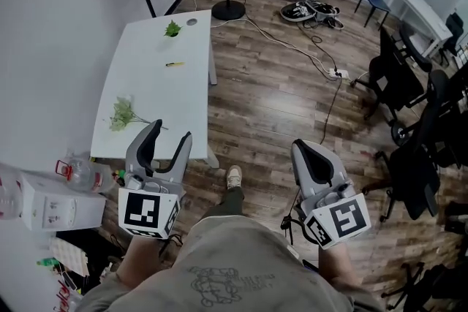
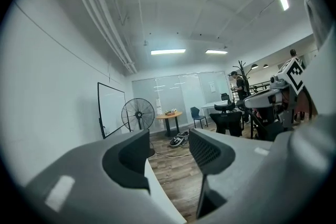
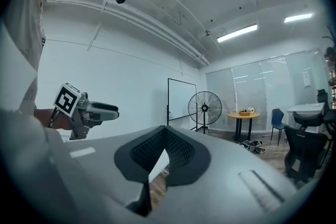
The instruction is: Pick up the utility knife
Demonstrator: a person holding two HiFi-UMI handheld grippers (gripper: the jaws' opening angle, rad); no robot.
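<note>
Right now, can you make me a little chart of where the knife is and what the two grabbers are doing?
utility knife: small and yellow, lying on the white table, untouched
left gripper: fingers apart, holding nothing, by the table's near end
right gripper: fingers together, holding nothing, above the wooden floor
also on table: leafy sprig, green leaf

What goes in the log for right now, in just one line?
phase: before pickup | left tool: open, empty | right tool: shut, empty | utility knife: on white table, untouched
</note>
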